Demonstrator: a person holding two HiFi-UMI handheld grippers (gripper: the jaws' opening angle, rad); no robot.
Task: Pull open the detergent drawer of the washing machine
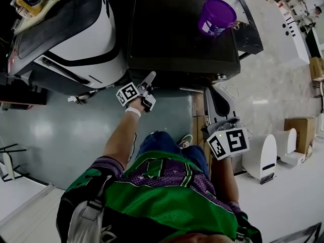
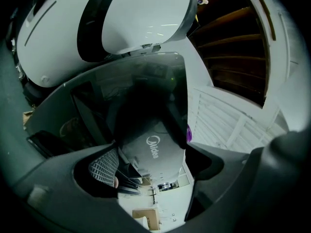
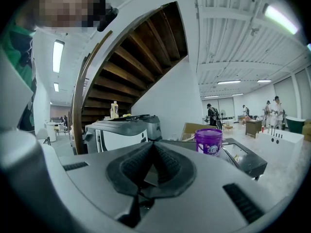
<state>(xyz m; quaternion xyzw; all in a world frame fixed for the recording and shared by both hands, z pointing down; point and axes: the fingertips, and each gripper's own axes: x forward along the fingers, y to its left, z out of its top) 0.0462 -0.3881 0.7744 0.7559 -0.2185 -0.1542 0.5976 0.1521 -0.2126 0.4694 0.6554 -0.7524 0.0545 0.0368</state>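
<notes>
The washing machine [image 1: 182, 34] is a dark box seen from above, and its front edge faces me. My left gripper [image 1: 151, 76] reaches level to the upper left of that front. In the left gripper view a grey front panel with a Midea print [image 2: 153, 147] lies between the wide-open jaws of the left gripper [image 2: 153, 171]. Its ribbed pad [image 2: 104, 168] sits beside the panel's edge and presses on nothing. I cannot tell whether the drawer stands out from the front. My right gripper [image 1: 209, 91] hangs back at the machine's right front corner. The right gripper [image 3: 151, 166] is shut, pads together, holding nothing.
A purple bucket [image 1: 216, 16] stands on the washing machine's far right corner. A white and black machine [image 1: 76, 34] stands close on the left. A wooden staircase [image 3: 136, 57] rises behind. Cardboard boxes [image 1: 298, 128] and a white appliance [image 1: 263, 158] sit on the floor at right.
</notes>
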